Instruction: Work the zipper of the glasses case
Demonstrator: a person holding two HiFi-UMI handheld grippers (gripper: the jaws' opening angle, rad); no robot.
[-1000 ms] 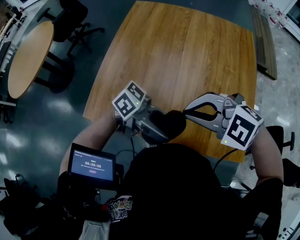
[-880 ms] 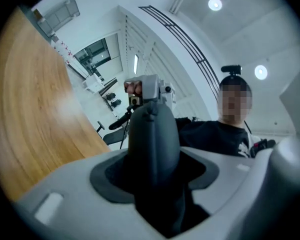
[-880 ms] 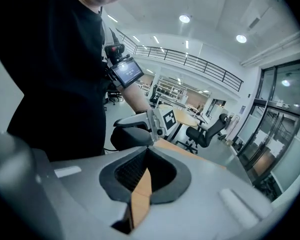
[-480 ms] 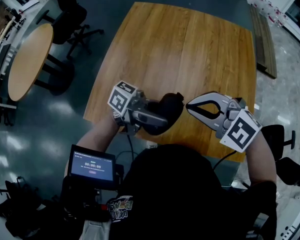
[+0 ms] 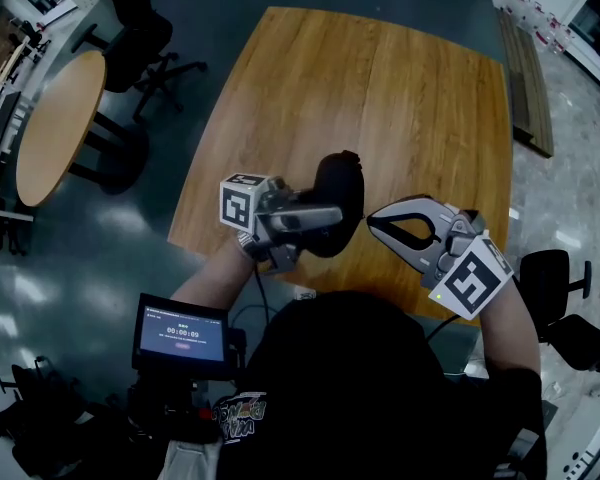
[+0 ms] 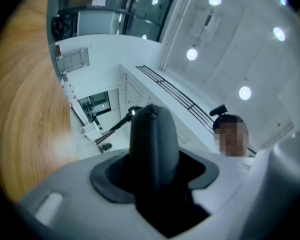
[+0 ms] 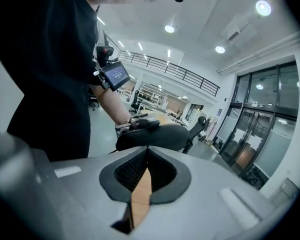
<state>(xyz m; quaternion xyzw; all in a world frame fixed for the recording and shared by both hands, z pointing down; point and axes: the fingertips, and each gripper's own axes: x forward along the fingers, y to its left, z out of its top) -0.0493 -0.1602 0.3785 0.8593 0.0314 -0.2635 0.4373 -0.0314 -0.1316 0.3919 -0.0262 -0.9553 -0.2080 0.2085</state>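
The left gripper (image 5: 320,218) was clamped on the glasses case (image 6: 152,134), its jaws set wide across the dark, rounded body. In the left gripper view the case stuck out from between the jaws towards the ceiling lights, with the gripper tilted upward. The case's zipper could not be made out in any view.

The right gripper (image 7: 146,151) was pressed together with nothing between its jaws; a sliver of wood grain showed through the gap behind the meeting tips. Its tips sat just to the right of the case in the head view, close to it, though contact could not be judged. In the right gripper view the case lay crosswise just beyond those tips, with the left gripper's body behind it.

Both grippers were over the near part of the wooden counter (image 5: 380,98), close to its edge. The person (image 5: 350,388), in a black top, wore a small lit screen (image 5: 183,333) on the left forearm. Well apart to the left stood a round table (image 5: 60,118) and a dark office chair (image 5: 145,38) on the grey floor.
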